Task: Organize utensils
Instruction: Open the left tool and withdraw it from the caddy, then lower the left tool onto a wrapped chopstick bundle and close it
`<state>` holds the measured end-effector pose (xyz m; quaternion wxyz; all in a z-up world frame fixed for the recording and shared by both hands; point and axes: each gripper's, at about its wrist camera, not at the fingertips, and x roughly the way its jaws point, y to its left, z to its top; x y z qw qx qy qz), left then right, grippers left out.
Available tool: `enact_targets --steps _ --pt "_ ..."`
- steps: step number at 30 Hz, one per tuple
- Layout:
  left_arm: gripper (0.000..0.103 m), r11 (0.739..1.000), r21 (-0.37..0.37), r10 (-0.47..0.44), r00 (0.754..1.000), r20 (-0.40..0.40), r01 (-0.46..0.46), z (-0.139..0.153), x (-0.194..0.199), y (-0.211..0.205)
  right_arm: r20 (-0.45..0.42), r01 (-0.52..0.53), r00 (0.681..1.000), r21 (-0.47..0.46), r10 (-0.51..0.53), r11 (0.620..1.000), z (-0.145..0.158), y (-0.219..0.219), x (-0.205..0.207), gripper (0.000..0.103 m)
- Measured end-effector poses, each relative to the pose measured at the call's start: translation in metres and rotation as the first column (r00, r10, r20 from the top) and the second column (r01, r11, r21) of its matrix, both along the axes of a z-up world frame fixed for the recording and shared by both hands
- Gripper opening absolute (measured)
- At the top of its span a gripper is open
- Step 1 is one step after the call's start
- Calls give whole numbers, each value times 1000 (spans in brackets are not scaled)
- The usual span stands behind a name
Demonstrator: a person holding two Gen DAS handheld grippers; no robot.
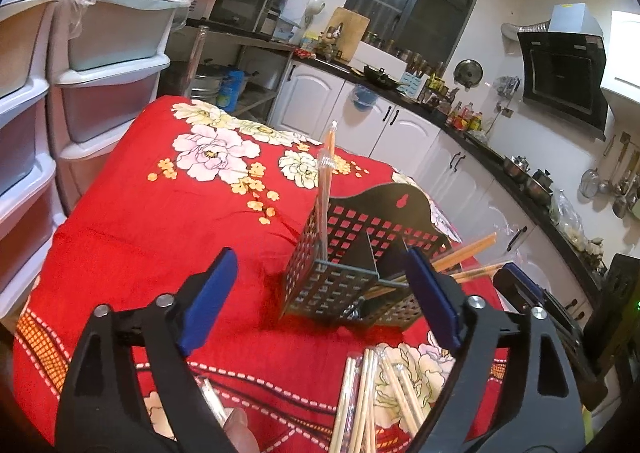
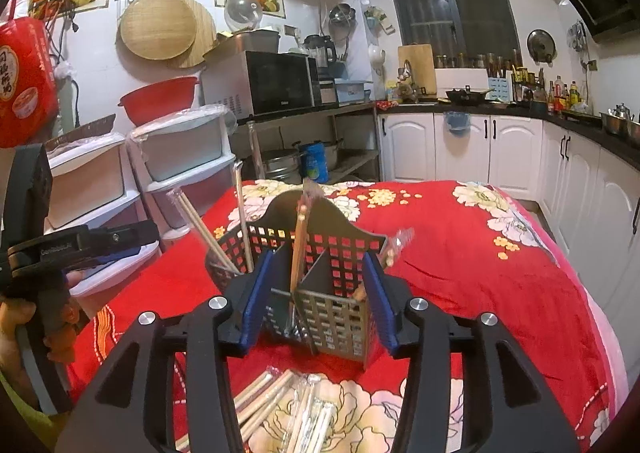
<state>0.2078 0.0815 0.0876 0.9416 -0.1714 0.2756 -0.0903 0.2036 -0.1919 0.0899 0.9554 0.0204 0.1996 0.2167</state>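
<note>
Right wrist: utensil caddy (image 2: 320, 273) stands between the right gripper (image 2: 316, 293) jaws.

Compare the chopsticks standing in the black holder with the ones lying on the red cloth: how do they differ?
The chopsticks in the holder stand upright or lean, split among compartments of the black holder. The chopsticks on the cloth lie flat in a loose pile in front of it, outside the holder. Both sets look like light wooden pairs, several in clear wrappers.
</note>
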Motion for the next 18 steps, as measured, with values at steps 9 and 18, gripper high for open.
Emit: enact_targets --steps 9,18 --pt "90 1000 -2 19 1000 -12 -19 -8 -12 5 -25 -24 999 -19 24 1000 -10 -1 -11 47" --pt "90 1000 8 24 998 -50 -24 -24 -25 3 -86 -47 995 -40 44 998 -24 -2 -15 47"
